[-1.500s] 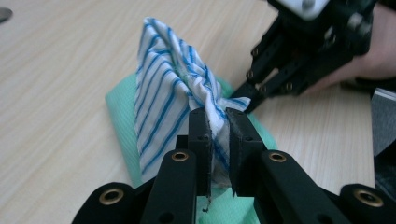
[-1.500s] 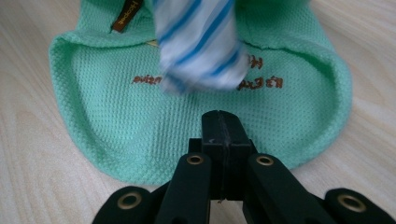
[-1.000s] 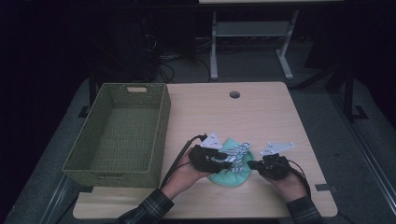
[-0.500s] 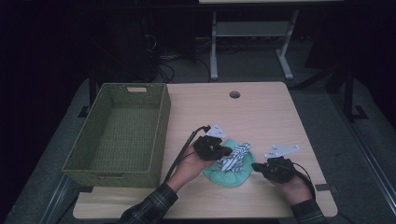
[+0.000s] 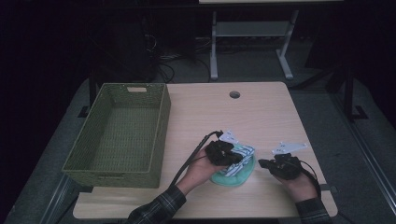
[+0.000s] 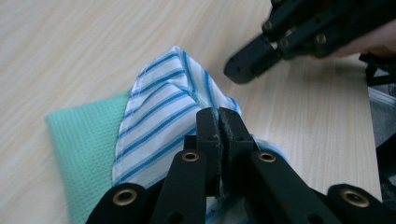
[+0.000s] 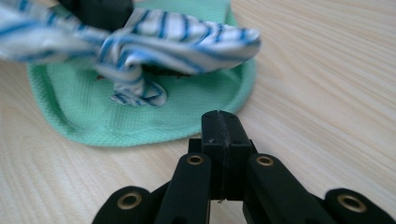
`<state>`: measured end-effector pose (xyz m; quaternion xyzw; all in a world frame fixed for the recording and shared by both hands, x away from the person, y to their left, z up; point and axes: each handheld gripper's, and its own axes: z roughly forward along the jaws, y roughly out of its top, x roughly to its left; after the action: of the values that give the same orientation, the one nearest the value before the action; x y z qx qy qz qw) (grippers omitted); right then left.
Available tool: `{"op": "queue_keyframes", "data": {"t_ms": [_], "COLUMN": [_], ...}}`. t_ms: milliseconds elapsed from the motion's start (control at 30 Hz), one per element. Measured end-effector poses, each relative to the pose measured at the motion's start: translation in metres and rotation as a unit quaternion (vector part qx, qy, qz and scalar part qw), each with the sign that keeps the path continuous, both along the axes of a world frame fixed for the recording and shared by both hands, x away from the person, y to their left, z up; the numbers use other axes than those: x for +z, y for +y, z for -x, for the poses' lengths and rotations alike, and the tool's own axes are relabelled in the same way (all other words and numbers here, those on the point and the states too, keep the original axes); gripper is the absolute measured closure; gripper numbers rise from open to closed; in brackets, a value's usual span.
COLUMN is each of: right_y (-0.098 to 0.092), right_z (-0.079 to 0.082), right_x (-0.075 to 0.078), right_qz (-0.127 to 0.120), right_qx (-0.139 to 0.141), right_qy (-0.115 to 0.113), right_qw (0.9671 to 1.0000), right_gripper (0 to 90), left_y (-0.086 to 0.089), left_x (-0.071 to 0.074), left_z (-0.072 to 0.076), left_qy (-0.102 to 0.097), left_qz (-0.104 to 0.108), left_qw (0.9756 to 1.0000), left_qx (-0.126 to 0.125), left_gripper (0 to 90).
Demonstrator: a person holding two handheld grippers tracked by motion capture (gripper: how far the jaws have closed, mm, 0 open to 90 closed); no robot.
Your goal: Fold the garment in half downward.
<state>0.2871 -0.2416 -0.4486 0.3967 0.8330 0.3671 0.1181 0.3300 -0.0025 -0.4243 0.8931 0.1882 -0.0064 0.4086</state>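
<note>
A big wooden table (image 5: 261, 112) holds everything. On its left side sits a green woven basket (image 5: 119, 133).

Near the front edge of the table lies a green cloth (image 5: 233, 177), spread flat on the wood. On top of it rests a white cloth with blue stripes (image 5: 240, 156), all bunched up.

The left gripper (image 5: 223, 153) sits over the striped cloth. Its jaws have just been closing, and now they are pressed together with a fold of the striped cloth pinched between them. You can see this in the left gripper view, where the striped cloth (image 6: 163, 121) bunches up at the tips (image 6: 218, 126) and the green cloth (image 6: 84, 149) peeks out beside it.

The right gripper (image 5: 266, 164) is just beside the green cloth, on the bare wood, not touching it. In the right gripper view its jaws (image 7: 223, 135) are pressed tight together with nothing between them. The green cloth (image 7: 140, 121) lies close in front of them.
</note>
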Motion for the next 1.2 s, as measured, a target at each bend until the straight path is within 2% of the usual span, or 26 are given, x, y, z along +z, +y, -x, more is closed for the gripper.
{"op": "queue_keyframes", "data": {"t_ms": [300, 400, 500, 700, 900, 967, 1133, 1200], "right_y": [-0.006, -0.006, -0.007, -0.008, -0.007, -0.004, 0.004, 0.006], "right_z": [-0.002, -0.002, -0.002, -0.005, -0.011, -0.014, -0.021, -0.024], "right_x": [0.000, 0.001, 0.001, 0.005, 0.007, 0.008, 0.015, 0.017], "right_qz": [0.000, 0.000, 0.000, -0.008, -0.019, -0.014, -0.020, -0.023], "right_qx": [-0.008, -0.008, -0.007, -0.002, 0.010, 0.007, 0.019, 0.021], "right_qy": [-0.003, -0.003, -0.005, -0.008, -0.005, -0.001, -0.014, -0.011], "right_qw": [1.0000, 1.0000, 1.0000, 0.9999, 0.9998, 0.9999, 0.9995, 0.9994], "right_gripper": [89.4, 89.4, 89.4, 89.4, 89.4, 89.4, 88.0, 89.1], "left_y": [-0.012, -0.013, -0.011, 0.003, 0.022, 0.027, 0.041, 0.048], "left_x": [-0.023, -0.026, -0.023, -0.006, -0.002, -0.001, 0.001, 0.003], "left_z": [0.005, 0.006, 0.005, 0.002, -0.001, -0.001, 0.001, 0.003], "left_qy": [0.006, 0.006, 0.005, 0.001, 0.004, 0.005, 0.002, 0.001], "left_qz": [-0.036, -0.035, -0.034, -0.010, -0.010, -0.012, -0.012, -0.013], "left_qw": [0.9992, 0.9993, 0.9993, 1.0000, 0.9997, 0.9995, 0.9991, 0.9988], "left_qx": [-0.017, -0.013, -0.016, 0.000, 0.022, 0.028, 0.041, 0.048], "left_gripper": [87.1, 87.1, 86.9, 86.6, 86.6, 86.7, 87.3, 88.6]}}
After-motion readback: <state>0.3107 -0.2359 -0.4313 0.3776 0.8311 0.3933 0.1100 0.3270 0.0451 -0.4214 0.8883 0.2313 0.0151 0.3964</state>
